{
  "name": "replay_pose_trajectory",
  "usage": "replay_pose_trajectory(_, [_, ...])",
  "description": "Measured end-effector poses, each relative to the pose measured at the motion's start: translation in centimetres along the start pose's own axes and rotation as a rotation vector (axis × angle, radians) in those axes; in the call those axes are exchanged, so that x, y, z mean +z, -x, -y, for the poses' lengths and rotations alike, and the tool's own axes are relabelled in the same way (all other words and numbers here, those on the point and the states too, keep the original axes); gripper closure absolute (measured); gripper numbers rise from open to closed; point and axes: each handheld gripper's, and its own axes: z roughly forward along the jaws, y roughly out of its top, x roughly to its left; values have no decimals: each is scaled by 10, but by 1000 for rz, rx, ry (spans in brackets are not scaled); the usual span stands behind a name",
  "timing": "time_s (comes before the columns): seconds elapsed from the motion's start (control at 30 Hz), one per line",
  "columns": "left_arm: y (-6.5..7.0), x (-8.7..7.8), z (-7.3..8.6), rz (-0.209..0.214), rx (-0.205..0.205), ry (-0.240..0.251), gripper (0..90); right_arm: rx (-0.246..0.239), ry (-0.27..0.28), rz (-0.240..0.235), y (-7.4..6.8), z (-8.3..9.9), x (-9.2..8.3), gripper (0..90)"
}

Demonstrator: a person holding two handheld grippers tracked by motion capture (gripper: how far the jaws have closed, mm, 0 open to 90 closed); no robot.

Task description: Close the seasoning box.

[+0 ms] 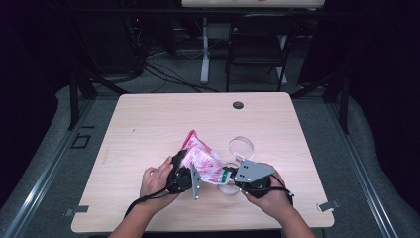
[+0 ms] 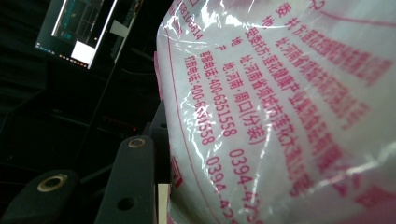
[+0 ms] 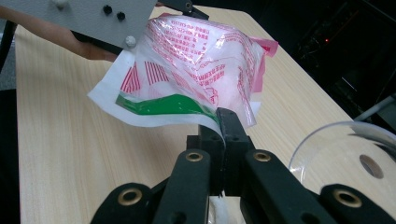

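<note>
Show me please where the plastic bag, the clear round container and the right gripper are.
plastic bag [image 3: 205,65]: right gripper view, on its printed front.
clear round container [image 1: 241,147]: high view, on its rim.
right gripper [image 3: 223,128]: right gripper view, between its closed fingertips, at the bag's edge.

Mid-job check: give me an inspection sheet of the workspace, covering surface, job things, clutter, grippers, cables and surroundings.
Surface: light wooden table, round grommet hole near far edge.
Job's things: pink-printed plastic bag held up between both grippers; clear round container on the table beside it.
Clutter: nothing seen.
Grippers: left gripper shut on the bag; right gripper shut on the bag's white edge.
Cables: black cable trails from the left gripper.
Surroundings: dark room, folding chair, floor cables behind the table.
</note>
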Motion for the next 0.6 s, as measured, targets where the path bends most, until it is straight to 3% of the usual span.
replay_pose_trajectory(0.3, [4,3,-5,3,41,-10,608,45,-19,43,3,12,0,900])
replay_pose_trajectory(0.6, [7,4,-6,1,47,-13,613,74,-34,56,8,20,3,900])
